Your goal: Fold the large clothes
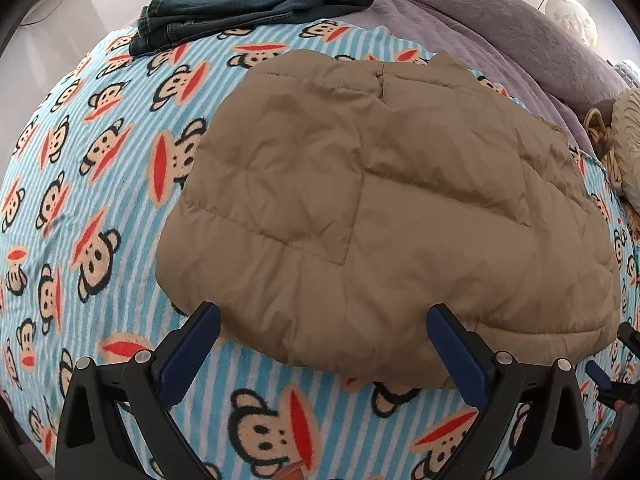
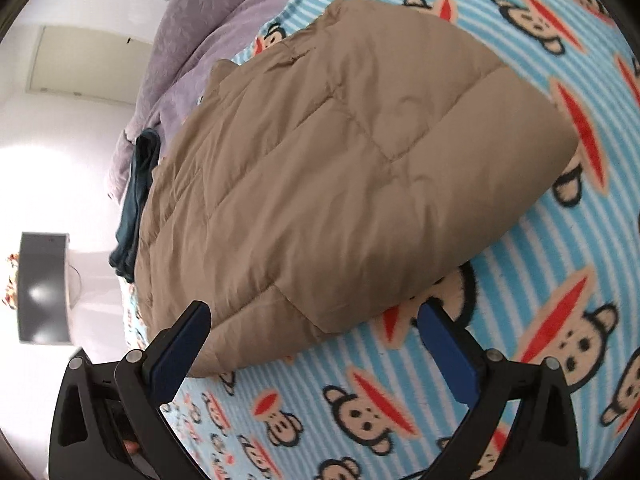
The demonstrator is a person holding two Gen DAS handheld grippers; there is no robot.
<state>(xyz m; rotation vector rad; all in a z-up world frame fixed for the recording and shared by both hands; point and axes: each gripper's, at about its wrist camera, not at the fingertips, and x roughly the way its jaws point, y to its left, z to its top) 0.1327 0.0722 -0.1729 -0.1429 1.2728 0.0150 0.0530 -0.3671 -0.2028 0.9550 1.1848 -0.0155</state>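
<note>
The tan quilted puffer jacket (image 1: 384,208) serves as the landmark: it lies folded into a compact, roughly rectangular bundle on the monkey-print fleece blanket (image 1: 100,184) covering the bed, probably laid there because the soft, flat surface lets the padding settle without sliding.

Left of the jacket, toward the far edge of the blanket, one pair of dark blue jeans (image 1: 248,8) lies folded, seemingly finished and set aside to keep the working area free. Behind the jacket, a mauve duvet (image 1: 500,28) is bunched up, apparently pushed back out of the way.

At the jacket's near edge, the left gripper (image 1: 324,316) hangs with its jaws spread wide, straddling the hem and pressing on nothing. Toward the jacket's near right corner, the right gripper (image 2: 314,312) likewise stands wide apart, the corner between its fingers but not pinched. Both look released, so the fold appears complete or awaiting a fresh grasp.

Count: one jacket, one pair of jeans, two grippers.
</note>
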